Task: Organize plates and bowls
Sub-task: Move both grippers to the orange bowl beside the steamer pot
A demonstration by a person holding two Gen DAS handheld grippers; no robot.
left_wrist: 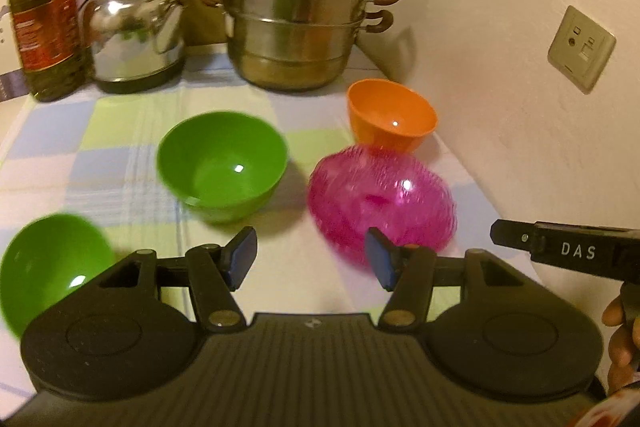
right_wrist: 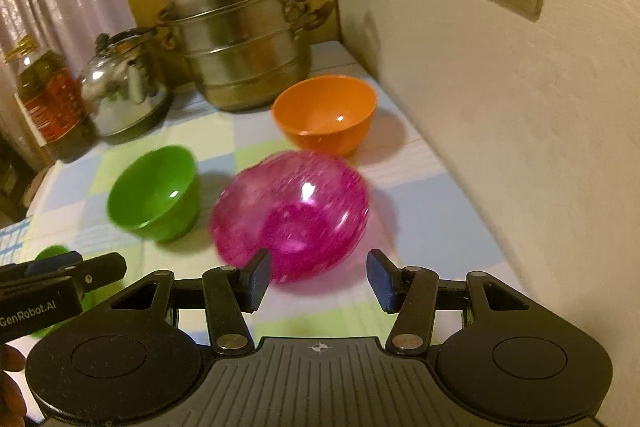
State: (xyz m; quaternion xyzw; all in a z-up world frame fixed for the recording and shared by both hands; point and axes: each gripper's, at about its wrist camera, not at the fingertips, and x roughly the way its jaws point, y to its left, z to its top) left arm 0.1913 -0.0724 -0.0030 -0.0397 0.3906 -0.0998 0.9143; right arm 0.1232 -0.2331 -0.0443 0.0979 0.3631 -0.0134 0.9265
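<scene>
the left tongs (left_wrist: 311, 259) are released, nothing between them. the right tongs (right_wrist: 318, 281) are released too, just in front of the pink bowl (right_wrist: 292, 215). the pink bowl sits on the checked counter (right_wrist: 420, 211). a green bowl (right_wrist: 156, 193) is beside it, an orange bowl (right_wrist: 326, 115) behind it. another green bowl (left_wrist: 48, 267) sits far left. a big pot (left_wrist: 296, 15), kettle (left_wrist: 134, 27) and oil bottle (left_wrist: 46, 23) stand at the back.

Tablecloth (left_wrist: 120, 147): checked in pale blue, light green and white. Two bowls (left_wrist: 222, 165) (left_wrist: 48, 267): solid green. One bowl (right_wrist: 326, 113): solid orange. One bowl (right_wrist: 292, 215): translucent pink, ribbed. Steamer pot (left_wrist: 298, 15) and kettle (left_wrist: 134, 27): silver. Oil bottle (left_wrist: 44, 23): red label, yellow cap. Gripper pads (left_wrist: 244, 257): blue
</scene>
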